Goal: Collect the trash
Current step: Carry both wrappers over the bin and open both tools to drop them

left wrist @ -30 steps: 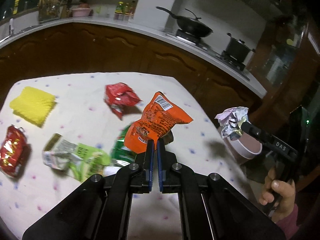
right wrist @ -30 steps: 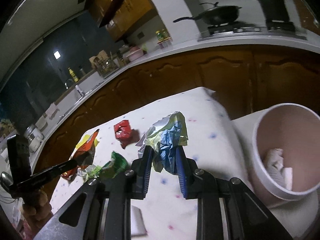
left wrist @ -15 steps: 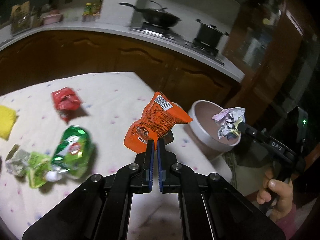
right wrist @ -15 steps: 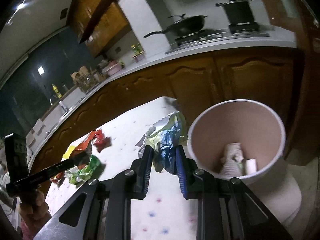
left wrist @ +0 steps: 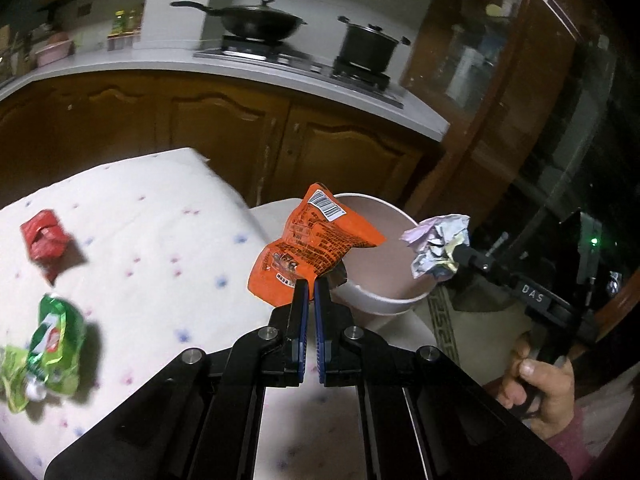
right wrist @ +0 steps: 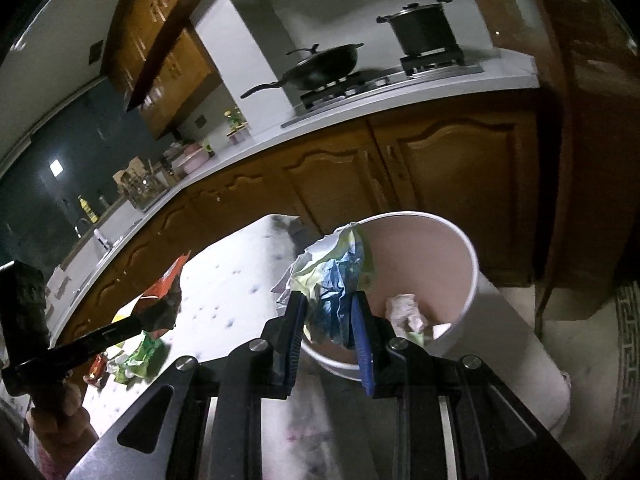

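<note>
Pinching an orange wrapper (left wrist: 316, 244) at the bin (left wrist: 384, 300) rim, the left gripper (left wrist: 311, 294) is nearly closed; the right gripper (right wrist: 328, 312) clamps crumpled paper (right wrist: 332, 280) over the bin, fingers (right wrist: 294, 320) partly apart.

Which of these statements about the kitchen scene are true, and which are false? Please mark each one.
1. The left hand-held gripper holds an orange snack bag. True.
2. The right hand-held gripper is empty. False: it clamps a crumpled paper ball.
3. The pink bin already has trash inside. True.
4. A green wrapper lies on the spotted tablecloth. True.
5. The red wrapper is inside the bin. False: it lies on the tablecloth.
6. The wok stands on the tablecloth. False: it sits on the stove.
</note>
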Demonstrator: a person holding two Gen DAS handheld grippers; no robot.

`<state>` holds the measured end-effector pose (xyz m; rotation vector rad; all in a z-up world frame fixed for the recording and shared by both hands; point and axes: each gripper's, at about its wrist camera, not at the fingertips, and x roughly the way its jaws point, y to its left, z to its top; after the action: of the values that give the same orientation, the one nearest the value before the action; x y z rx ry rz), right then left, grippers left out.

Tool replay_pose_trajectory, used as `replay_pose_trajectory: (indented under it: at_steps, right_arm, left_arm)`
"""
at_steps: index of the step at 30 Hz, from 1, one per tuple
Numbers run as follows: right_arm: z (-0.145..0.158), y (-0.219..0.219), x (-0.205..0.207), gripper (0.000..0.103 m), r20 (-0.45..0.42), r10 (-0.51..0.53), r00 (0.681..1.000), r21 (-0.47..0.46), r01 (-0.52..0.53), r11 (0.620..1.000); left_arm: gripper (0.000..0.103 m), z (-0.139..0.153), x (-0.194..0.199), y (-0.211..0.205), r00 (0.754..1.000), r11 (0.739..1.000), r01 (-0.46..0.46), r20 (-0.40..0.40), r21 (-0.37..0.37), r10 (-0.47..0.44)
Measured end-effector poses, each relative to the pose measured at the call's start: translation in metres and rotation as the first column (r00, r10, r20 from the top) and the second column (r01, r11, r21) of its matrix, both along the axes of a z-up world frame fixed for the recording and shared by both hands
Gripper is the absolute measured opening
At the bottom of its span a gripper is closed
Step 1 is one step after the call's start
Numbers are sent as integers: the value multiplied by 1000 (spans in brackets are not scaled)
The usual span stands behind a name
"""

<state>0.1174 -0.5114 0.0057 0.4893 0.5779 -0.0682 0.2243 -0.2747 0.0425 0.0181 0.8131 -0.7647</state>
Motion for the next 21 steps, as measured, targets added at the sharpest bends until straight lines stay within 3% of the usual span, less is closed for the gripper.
replay_pose_trajectory:
  at_steps: [11,21]
  right_arm:
    - [-6,-31,9,24,-14,-30,999,-1,30,1000]
    - [-16,-47,20,25,-40,-35,999,11,36,999]
  left_arm:
    - [3,-13,14,-70,996,995,93,-18,46,-92]
    - [3,-35,25,-108,992,990,118,-62,83,-113]
